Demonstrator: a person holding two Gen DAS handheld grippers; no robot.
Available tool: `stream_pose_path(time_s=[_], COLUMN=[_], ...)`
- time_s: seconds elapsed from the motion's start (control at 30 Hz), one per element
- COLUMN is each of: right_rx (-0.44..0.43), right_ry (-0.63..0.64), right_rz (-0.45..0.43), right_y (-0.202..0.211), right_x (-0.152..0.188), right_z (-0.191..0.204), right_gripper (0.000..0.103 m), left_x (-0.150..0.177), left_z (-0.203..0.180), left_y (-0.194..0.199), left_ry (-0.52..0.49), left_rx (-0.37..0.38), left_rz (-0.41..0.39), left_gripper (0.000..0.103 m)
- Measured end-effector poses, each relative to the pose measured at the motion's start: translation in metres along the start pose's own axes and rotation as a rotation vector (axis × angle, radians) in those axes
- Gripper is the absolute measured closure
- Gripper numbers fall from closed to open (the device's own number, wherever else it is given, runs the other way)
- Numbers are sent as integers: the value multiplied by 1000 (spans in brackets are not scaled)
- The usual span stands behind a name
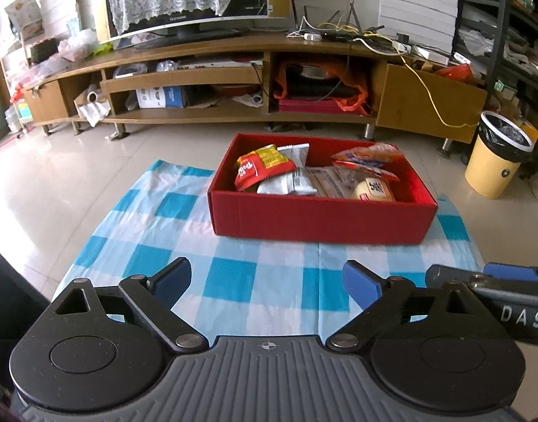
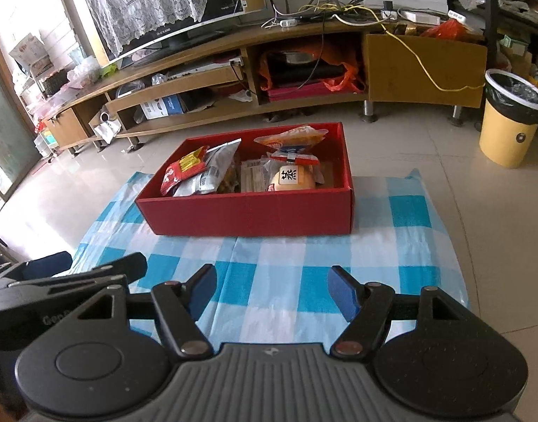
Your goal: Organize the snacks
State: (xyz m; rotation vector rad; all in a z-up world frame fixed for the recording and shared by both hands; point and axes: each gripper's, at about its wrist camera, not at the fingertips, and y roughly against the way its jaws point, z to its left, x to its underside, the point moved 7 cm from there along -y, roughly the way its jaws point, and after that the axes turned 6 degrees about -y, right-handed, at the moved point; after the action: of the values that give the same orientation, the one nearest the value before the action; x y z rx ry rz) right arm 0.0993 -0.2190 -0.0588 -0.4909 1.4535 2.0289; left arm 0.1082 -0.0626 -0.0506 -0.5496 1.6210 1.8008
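Left hand-held gripper: jaws are held wide apart, nothing between them, above the checked cloth.
Right hand-held gripper: jaws are held apart, nothing gripped, just beside the left one.
Surface: covered by the blue-and-white cloth.
Red box: set on the cloth, beyond both grippers.
Snacks: packets are piled inside the box.

"DAS" in white on the right gripper body (cut off), other pkg print too blurred.
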Motion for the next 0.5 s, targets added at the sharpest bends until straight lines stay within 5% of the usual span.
stream_pose_path(time_s=[0.5], right_rx=[-33], right_ry=[2], right_rz=[-20], right_y=[39], right_x=[36], right_z=[6], right_gripper=[36], left_x=[31], left_z=[2], left_y=[39], left_ry=[-18], left_rx=[12], left_rz=[-14], left_gripper=[7])
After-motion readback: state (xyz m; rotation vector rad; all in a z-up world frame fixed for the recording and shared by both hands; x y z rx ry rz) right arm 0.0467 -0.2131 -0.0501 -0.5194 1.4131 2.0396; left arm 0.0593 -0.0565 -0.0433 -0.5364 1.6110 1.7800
